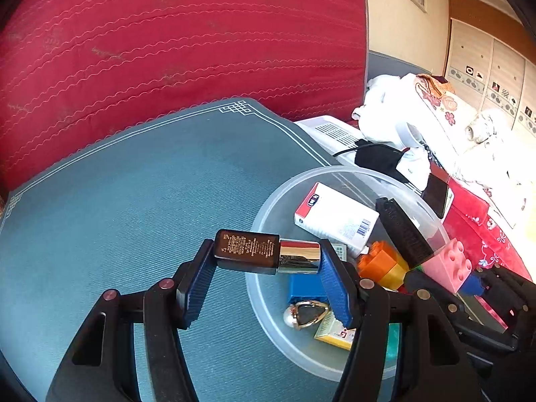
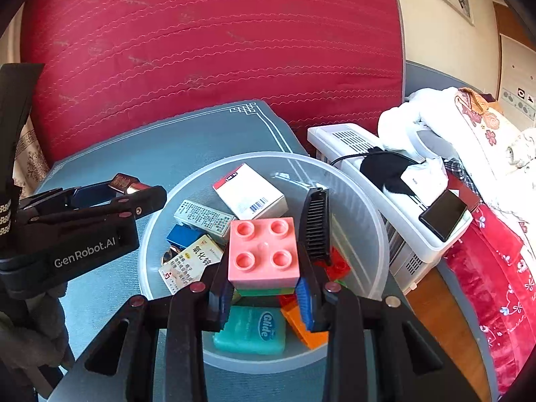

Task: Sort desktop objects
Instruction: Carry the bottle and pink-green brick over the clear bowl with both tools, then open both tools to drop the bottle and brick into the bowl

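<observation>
So I'm mid-sort here, and judging by how things lie I'd call it early days: the mat is bare as far as I can see, and nearly everything sits in the bowl. My left gripper is clamped on one bottle, dark body and chrome cap, held sideways end to end between the pads, hanging over the bowl's rim at about 9 o'clock. My right gripper is closed on one pink brick, studs up, over the bowl toward 6 o'clock; a green and yellow layer shows under it, can't tell whether that's attached. Left in the bowl, going left to right: one pearl ring at 8, one blue brick, two printed boxes, one floss case at 6, one white box at 12, one orange brick, one black comb leaning at 3 o'clock, plus some red pieces I can't count. So two items are lifted, none placed yet, and roughly eight or more are left.
</observation>
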Tool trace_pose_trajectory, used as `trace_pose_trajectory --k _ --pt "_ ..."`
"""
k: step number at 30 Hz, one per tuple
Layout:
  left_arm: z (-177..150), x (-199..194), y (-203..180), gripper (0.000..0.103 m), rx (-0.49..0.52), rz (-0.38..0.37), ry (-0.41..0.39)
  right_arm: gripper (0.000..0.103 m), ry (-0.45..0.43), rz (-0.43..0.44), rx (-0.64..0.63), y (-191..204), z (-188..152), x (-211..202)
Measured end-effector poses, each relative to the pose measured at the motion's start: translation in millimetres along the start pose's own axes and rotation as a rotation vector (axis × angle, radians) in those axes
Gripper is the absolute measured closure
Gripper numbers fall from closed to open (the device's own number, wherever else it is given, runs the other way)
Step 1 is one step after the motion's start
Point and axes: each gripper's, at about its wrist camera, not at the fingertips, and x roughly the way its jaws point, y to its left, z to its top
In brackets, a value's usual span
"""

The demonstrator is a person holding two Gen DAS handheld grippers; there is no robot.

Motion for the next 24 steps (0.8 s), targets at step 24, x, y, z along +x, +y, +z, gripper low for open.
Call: trace_pose_trajectory --k 24 --pt "4.7 34.5 -18.4 0.039 0.018 -0.028 0.036 0.068 0.022 -0.007 0.037 -25.5 4.7 19.7"
